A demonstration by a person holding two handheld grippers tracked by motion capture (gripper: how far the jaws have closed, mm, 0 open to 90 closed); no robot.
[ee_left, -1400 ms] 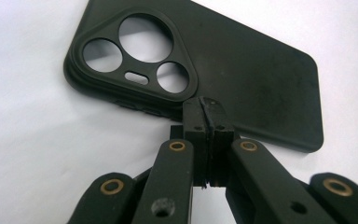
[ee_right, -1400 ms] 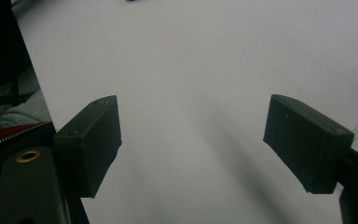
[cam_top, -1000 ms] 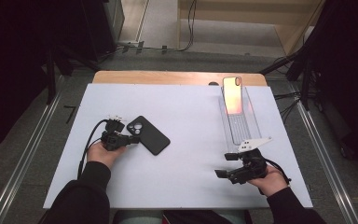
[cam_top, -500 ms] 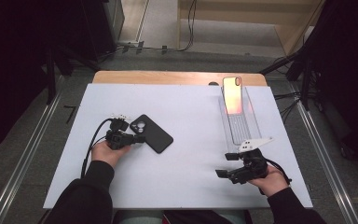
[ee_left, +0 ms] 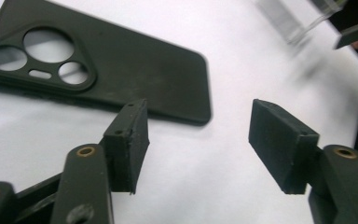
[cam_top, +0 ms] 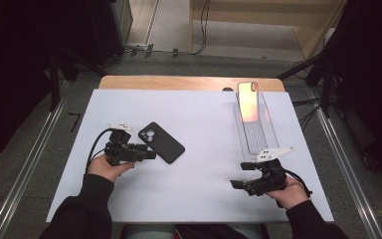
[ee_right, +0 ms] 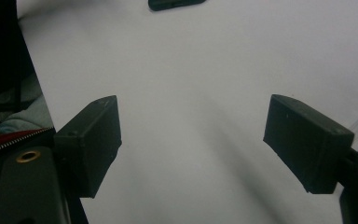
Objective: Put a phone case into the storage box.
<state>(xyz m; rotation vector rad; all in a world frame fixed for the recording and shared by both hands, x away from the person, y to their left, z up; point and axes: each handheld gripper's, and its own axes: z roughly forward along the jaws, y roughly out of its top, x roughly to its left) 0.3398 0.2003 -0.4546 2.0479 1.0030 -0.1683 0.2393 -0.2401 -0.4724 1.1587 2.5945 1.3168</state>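
My right gripper point(cam_top: 241, 175) hovers with jaws apart and empty, well right of the case point(cam_top: 161, 142). My left gripper point(cam_top: 149, 151) has just been opening; its jaws are spread with nothing between them, just beside the case's near corner. Beyond lies the tray point(cam_top: 271, 132).

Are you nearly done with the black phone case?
Partway, I think. Done: the black phone case lies flat on the table, free; the fingers of the left gripper have just been opening, empty. In hand: nothing; the right gripper is open. Left, probably: the phone in the clear holder.
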